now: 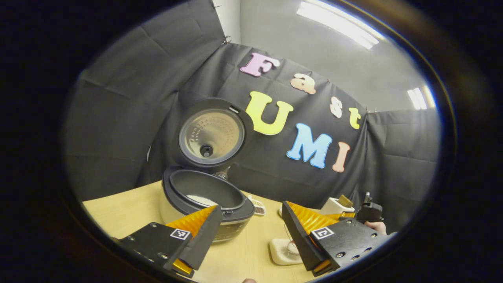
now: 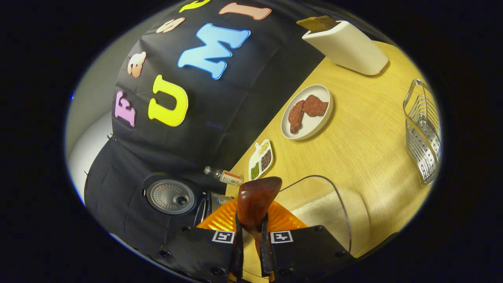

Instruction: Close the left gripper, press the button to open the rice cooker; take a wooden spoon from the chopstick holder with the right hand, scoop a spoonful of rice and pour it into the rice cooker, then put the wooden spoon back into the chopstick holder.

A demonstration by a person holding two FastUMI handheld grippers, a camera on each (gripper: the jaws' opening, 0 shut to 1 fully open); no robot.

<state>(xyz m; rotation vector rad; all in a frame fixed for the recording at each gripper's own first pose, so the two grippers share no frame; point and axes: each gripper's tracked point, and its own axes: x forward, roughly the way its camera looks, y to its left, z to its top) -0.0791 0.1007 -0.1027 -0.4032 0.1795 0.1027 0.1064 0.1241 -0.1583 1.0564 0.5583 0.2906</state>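
Rice cooker [image 1: 204,196] open, lid [image 1: 212,135] tipped back and upright, a pale patch of rice lying in the bottom of the inner pot. Left gripper [image 1: 251,232] hanging just short of the cooker front with jaws spread wide, nothing between them; cooker at 11 o'clock from the gap, rice dish [image 1: 285,251] on the surface at 1 o'clock. Right gripper [image 2: 251,243] with jaws pinched close on the handle of the wooden spoon [image 2: 257,200], bowl of the spoon pointing straight out at 12 o'clock along the fingers; whether any rice rides in it cannot be told. Long axis of the spoon in line with the jaws. From the right gripper view: cooker lid at 9 o'clock, low and close; chopstick holder [image 2: 346,45] far off at 1 o'clock near the back edge of the surface [image 2: 365,129]; plate of meat [image 2: 307,113] and small sectioned dish [image 2: 261,159] lying between. Wire rack [image 2: 423,131] at 3 o'clock by the edge. Likely judgement: spoon headed back to the holder, with open room above the plate; holder mouth narrow, so spoon must arrive near vertical.
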